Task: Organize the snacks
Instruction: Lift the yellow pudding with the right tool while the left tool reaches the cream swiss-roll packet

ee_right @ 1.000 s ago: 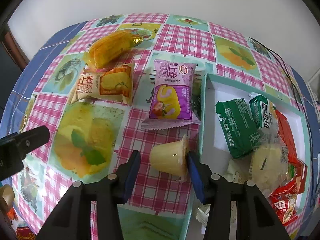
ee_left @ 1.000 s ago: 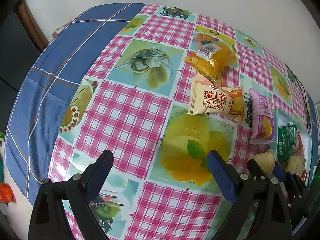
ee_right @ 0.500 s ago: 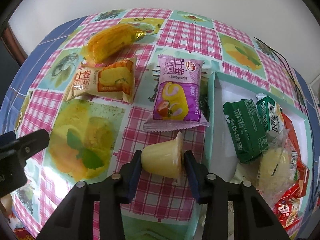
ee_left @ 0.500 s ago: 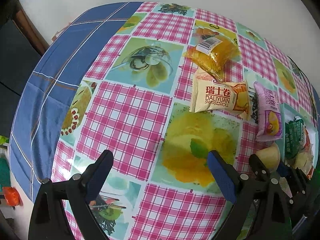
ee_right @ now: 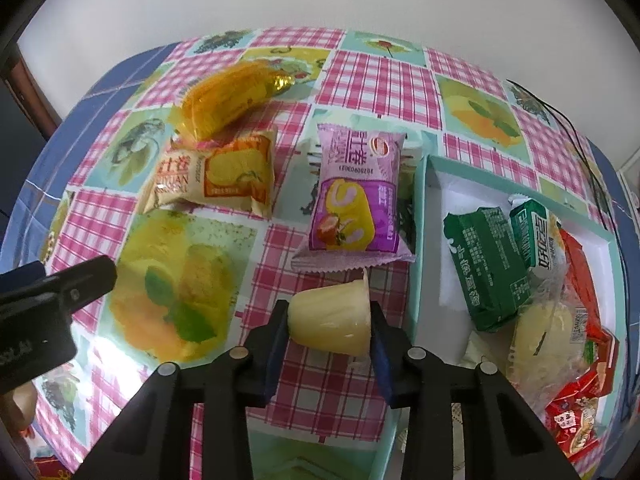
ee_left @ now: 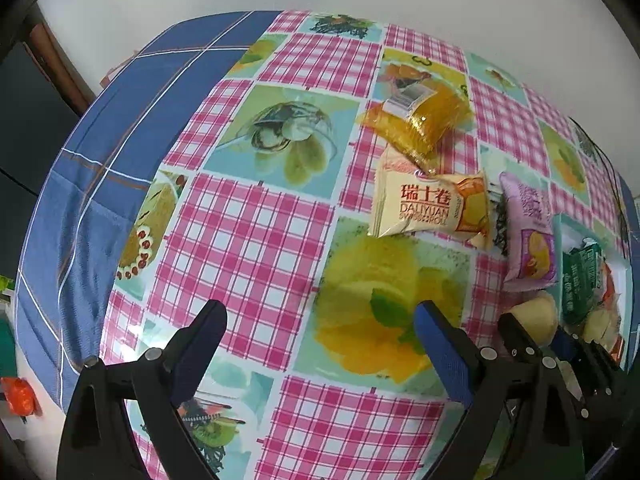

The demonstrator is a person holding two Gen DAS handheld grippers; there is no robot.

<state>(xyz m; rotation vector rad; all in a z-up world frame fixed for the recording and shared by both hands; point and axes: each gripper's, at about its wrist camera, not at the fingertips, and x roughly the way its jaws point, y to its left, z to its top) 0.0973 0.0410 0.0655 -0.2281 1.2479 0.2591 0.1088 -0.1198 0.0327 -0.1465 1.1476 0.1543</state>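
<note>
A second before, the right gripper (ee_right: 329, 326) had stood open around the jelly cup (ee_right: 330, 318); now its pads pressed both sides of the cup, just beside the tray (ee_right: 422, 216). The left gripper (ee_left: 320, 344) hung wide and empty over the tablecloth (ee_left: 248, 240). Farther lay the purple roll pack (ee_right: 352, 200) and yellow roll pack (ee_right: 216, 172).
</note>
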